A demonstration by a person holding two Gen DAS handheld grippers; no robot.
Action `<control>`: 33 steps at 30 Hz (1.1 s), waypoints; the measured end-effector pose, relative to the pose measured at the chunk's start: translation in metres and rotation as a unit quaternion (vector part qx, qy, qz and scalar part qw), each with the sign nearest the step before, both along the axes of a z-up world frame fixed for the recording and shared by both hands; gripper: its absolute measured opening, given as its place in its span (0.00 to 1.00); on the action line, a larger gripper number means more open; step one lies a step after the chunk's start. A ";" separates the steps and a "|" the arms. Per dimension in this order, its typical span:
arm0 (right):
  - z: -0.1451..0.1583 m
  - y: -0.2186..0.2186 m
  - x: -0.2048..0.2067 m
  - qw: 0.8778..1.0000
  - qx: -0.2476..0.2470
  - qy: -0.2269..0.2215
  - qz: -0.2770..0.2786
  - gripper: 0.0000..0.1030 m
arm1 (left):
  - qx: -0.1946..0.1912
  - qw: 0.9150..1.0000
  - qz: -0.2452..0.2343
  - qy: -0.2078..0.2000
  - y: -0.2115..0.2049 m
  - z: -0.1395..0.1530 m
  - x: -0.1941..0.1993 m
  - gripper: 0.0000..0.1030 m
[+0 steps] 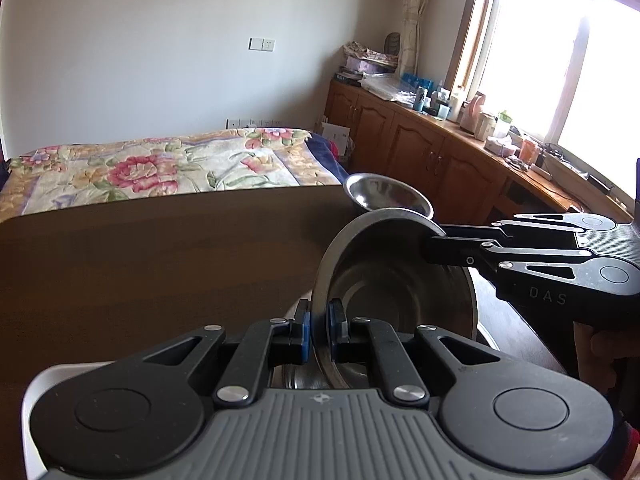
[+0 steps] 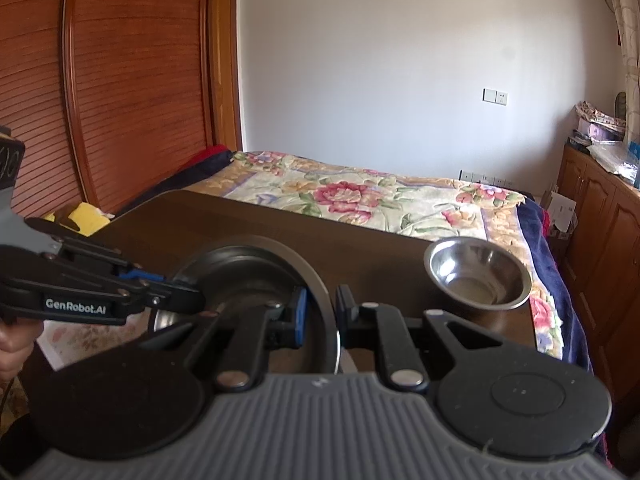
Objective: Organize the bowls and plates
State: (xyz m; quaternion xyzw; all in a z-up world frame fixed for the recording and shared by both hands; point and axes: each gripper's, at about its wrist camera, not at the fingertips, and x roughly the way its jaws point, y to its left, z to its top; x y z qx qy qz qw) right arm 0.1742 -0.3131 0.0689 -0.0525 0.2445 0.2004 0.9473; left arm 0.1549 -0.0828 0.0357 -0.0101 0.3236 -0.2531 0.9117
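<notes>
**Both grippers clamp one steel plate over the brown table**

The left gripper [image 1: 319, 330] is nearly closed, its blue-padded fingers [image 1: 305, 330] pinching the near rim of the large round stainless-steel plate [image 1: 404, 292], which is tilted on edge above the dark brown wooden table [image 1: 140, 264]. The right gripper [image 2: 322, 312] is nearly closed on the same plate's opposite rim, reaching in from the table's right side. Beyond the plate, a small stainless-steel bowl [image 2: 478, 274] stands upright at the table's far right corner.

1 small bowl [image 2: 478, 272] on tabletop [image 2: 280, 224] far right; large bowl [image 2: 256, 272] near; bed [image 2: 360, 192] behind tabletop.
</notes>
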 end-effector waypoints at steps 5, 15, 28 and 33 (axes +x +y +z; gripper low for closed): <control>-0.006 0.000 -0.006 1.000 0.004 0.007 0.001 0.17 | 0.002 1.000 -0.003 0.007 0.000 -0.006 -0.005 0.09; -0.020 -0.004 -0.018 1.000 0.006 0.024 0.000 0.17 | 0.011 1.000 -0.010 0.014 -0.004 -0.017 -0.014 0.09; -0.029 -0.004 -0.016 1.000 -0.007 0.026 0.002 0.17 | 0.024 1.000 -0.011 0.014 -0.012 -0.024 -0.013 0.09; -0.032 -0.004 -0.013 1.000 -0.013 0.027 0.004 0.17 | 0.031 0.999 -0.011 0.009 -0.013 -0.026 -0.012 0.09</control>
